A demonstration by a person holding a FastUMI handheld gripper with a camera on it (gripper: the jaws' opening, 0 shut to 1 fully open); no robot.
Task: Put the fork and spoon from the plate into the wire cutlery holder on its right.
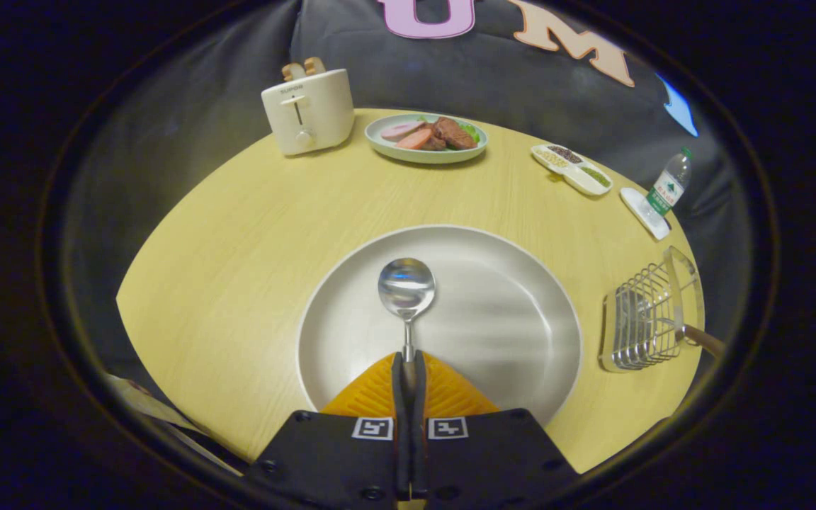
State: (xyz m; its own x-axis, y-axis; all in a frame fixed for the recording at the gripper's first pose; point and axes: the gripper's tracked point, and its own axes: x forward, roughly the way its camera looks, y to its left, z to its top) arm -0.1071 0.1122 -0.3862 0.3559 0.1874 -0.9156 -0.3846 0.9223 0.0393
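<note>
A steel spoon [406,290] lies on the large white plate [507,312], bowl pointing away from me and handle running straight back between my fingers. My gripper [408,360] is shut on the spoon's handle, both fingers pressed against it over the plate's near rim. To the right of the plate stands the wire cutlery holder [645,319] near the table's right edge. A wooden-handled utensil [698,336] sticks out of the holder toward the right; its head is hidden behind the wires.
On the round yellow table [238,234], beyond the plate, stand a cream toaster [307,110] with bread, a plate of food [426,138], a divided condiment dish [572,168] and a water bottle [669,185] on a small white tray.
</note>
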